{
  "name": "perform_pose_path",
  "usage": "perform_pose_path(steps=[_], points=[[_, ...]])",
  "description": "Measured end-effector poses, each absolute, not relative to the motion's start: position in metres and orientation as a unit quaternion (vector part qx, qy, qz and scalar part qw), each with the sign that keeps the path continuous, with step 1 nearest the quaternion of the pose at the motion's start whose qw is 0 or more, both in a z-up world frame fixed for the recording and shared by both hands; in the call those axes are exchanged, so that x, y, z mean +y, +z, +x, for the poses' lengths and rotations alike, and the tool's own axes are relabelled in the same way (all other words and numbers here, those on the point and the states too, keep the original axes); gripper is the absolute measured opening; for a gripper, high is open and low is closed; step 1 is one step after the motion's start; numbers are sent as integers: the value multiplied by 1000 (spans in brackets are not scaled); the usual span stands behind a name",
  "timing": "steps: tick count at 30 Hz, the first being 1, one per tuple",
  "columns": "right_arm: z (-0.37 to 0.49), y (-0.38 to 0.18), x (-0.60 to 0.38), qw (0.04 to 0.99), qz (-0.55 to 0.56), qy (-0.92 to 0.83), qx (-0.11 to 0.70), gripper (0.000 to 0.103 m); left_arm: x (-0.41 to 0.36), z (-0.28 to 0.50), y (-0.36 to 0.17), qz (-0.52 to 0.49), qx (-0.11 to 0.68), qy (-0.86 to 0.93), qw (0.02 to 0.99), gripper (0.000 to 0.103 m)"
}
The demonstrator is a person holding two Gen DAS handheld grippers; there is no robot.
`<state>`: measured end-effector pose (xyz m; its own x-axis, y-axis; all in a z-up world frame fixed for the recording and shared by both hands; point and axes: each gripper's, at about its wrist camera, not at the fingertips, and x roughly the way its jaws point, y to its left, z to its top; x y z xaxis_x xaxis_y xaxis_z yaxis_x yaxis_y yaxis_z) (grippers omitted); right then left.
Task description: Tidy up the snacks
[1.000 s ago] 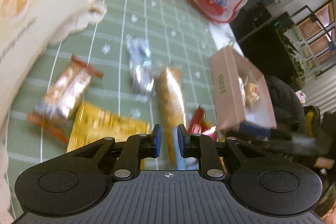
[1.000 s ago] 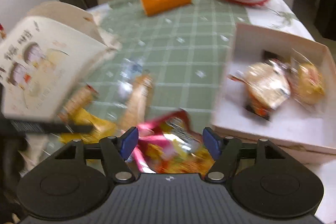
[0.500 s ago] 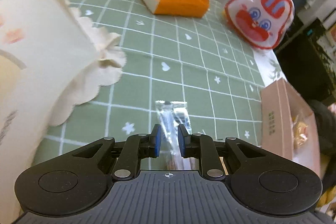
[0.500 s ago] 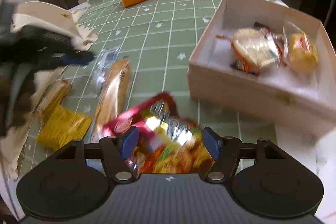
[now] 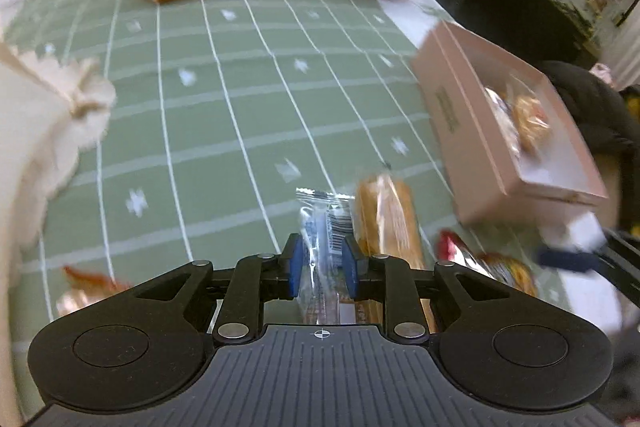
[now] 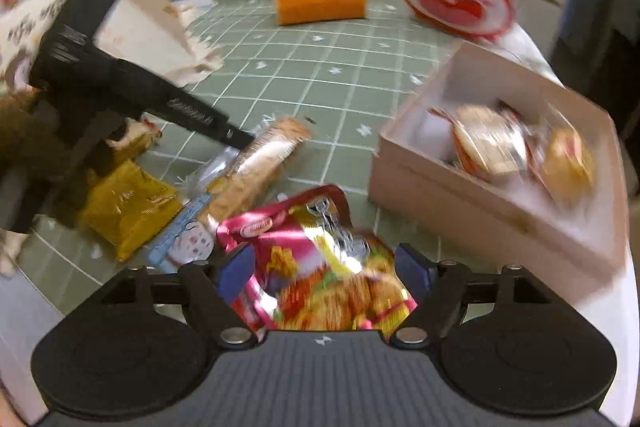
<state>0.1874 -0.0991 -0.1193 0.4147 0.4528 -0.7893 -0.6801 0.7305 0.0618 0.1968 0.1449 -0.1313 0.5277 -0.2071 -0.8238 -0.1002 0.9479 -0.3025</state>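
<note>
1. Straddling a clear wrapper (image 5: 325,227) on the green desk (image 5: 240,99), the left claw (image 5: 322,263) is standing narrowly parted, its jaws having just been opening; the wrapper is lying between the blue pads, though whether they are pressing it cannot be told.
2. Hovering over a red foil bag (image 6: 316,267), the right claw (image 6: 324,277) is gaping wide, its jaws having just been widening; the bag is sitting between them, seemingly ungripped.
3. Waiting to the right is the pink box (image 6: 460,199), already holding several snacks.
4. Lying just beside the clear wrapper is a long biscuit pack (image 5: 386,223), with a yellow pouch (image 6: 128,207) nearby.
5. Risking a miss: the thin, slippery wrapper is likely to slide out of a light pinch, or the left jaws could snag the biscuit pack alongside.
6. Risking a spill: the crinkly foil bag could buckle or squirt free if squeezed off-centre, and both claws working close together could collide.
</note>
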Motion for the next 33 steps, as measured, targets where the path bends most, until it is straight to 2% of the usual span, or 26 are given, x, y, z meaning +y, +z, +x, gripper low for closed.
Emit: perform_pose_path(steps=[3,4,5,12,18,20,25,26,31,33], points=[[209,-135,-87,822,-141,335,438,78,144,182,-133,-184,498,-42,846,25],[214,-138,-88,819,-123,335,449,84,142,178,-133,-185,499,-44,846,25],[216,-139,-90,817,-103,335,458,85,140,172,-133,-184,500,-45,845,25],[193,-142,-110,805,-68,332,487,86,130,145,-134,-210,502,-47,838,24],[151,-147,-129,816,-101,288,491,84,98,126,-129,-161,515,-82,838,25],[146,-146,-139,825,-89,266,490,79,86,117,-127,-130,517,-82,842,25],[144,-146,-165,847,-65,205,487,79,67,97,-124,-86,522,-74,846,26],[144,-147,-169,848,-64,199,486,79,64,93,-123,-81,522,-70,846,26],[133,-142,-174,859,-75,192,469,79,60,84,-122,-45,519,-31,853,42],[125,-138,-172,864,-83,199,455,79,64,82,-122,-59,520,-19,852,40]])
